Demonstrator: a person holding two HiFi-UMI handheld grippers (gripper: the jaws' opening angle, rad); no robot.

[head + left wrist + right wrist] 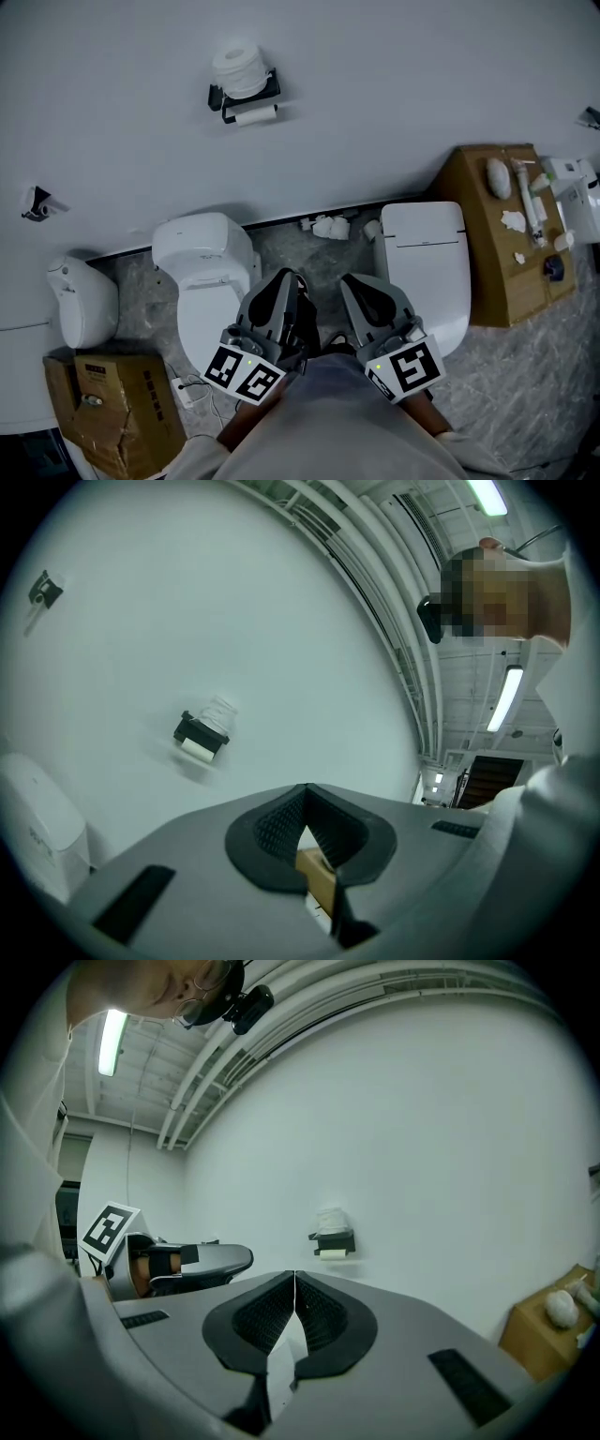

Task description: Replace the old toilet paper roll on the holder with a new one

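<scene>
A black wall holder (228, 97) carries a thin, nearly used-up white roll (255, 114) on its bar. A full white roll (239, 67) stands on top of it. The holder (198, 734) (334, 1238) also shows far off on the wall in both gripper views. My left gripper (286, 278) (307, 789) and right gripper (360, 282) (295, 1277) are side by side low in the head view. They point level at the wall, well short of the holder. Both sets of jaws are shut with nothing between them. In the right gripper view the left gripper (178, 1262) shows at the left.
Two white toilets (202, 267) (427, 258) stand against the wall below the holder, with crumpled paper (328, 226) on the floor between them. A white fixture (82, 302) and a cardboard box (117, 403) are at the left. A brown cardboard stand (483, 253) with small items is at the right.
</scene>
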